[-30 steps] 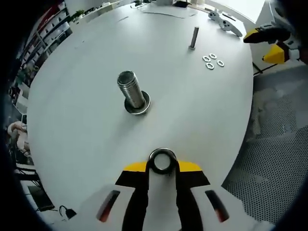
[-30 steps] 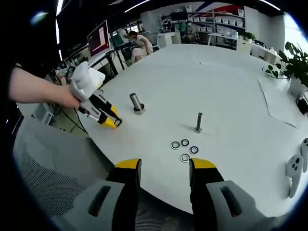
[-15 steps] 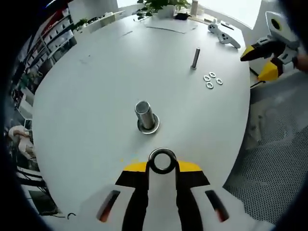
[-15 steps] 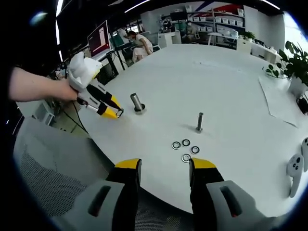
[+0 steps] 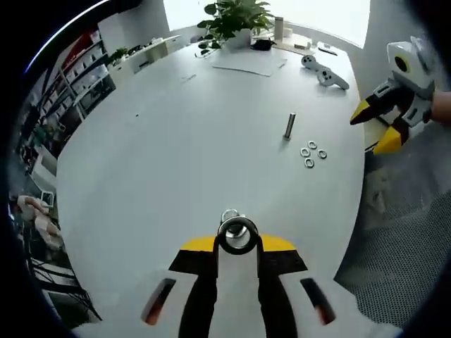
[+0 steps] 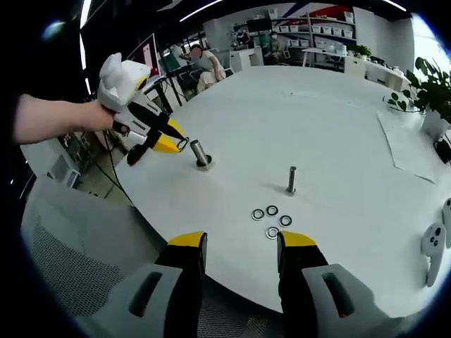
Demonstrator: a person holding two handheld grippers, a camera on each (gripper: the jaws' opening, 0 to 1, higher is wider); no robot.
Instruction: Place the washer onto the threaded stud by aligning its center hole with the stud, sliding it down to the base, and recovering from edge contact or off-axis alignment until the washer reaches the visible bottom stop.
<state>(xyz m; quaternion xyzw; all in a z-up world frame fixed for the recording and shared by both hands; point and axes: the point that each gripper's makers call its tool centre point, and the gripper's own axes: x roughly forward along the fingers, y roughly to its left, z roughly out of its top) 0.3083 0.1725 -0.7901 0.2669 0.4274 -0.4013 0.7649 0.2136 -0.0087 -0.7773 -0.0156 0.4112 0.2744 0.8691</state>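
Left gripper (image 5: 237, 239) jaws clamped on the washer (image 5: 237, 234), held just above the top of the large threaded stud (image 6: 200, 153); in the right gripper view the washer sits just beside the stud's tip, not yet on it. Right gripper (image 6: 239, 255) jaws released, nothing held, off the desk (image 6: 338, 141) edge. Three spare washers (image 6: 270, 219) lie near a thin stud (image 6: 291, 179)

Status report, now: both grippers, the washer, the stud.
Left gripper shut on washer, above big stud. Washer not yet threaded. Right gripper open, at table edge. Spare washers and thin stud well clear.
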